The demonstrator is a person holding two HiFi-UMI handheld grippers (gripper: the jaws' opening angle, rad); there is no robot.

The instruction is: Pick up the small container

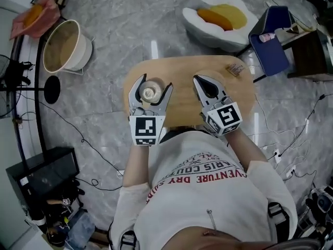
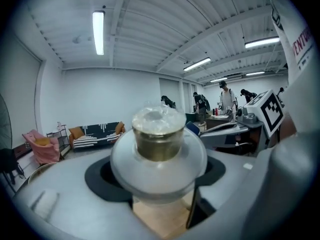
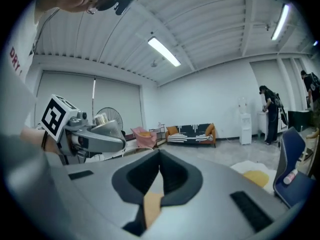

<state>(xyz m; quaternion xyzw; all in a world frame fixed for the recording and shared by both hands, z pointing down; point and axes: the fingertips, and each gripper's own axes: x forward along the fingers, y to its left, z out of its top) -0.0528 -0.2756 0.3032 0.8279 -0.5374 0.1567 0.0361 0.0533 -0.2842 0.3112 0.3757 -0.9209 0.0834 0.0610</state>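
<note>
Left gripper (image 1: 154,85): jaws wide apart and clamped on the small container (image 2: 159,134), gripping its clear rounded body. Container is upright, gold band near the top, over the wooden table (image 1: 182,69) near its left edge. Right gripper (image 1: 202,82): jaws closed together, nothing held, just beside the left one.

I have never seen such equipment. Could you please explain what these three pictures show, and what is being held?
A person holds two hand tools with jaws; there is no robot arm. The head view looks down from a camera on the person's head. The other two views come from a camera on each gripper. The left gripper grips a small clear container. The right gripper is closed and empty. Below is a wooden table with one small brown object.
</note>
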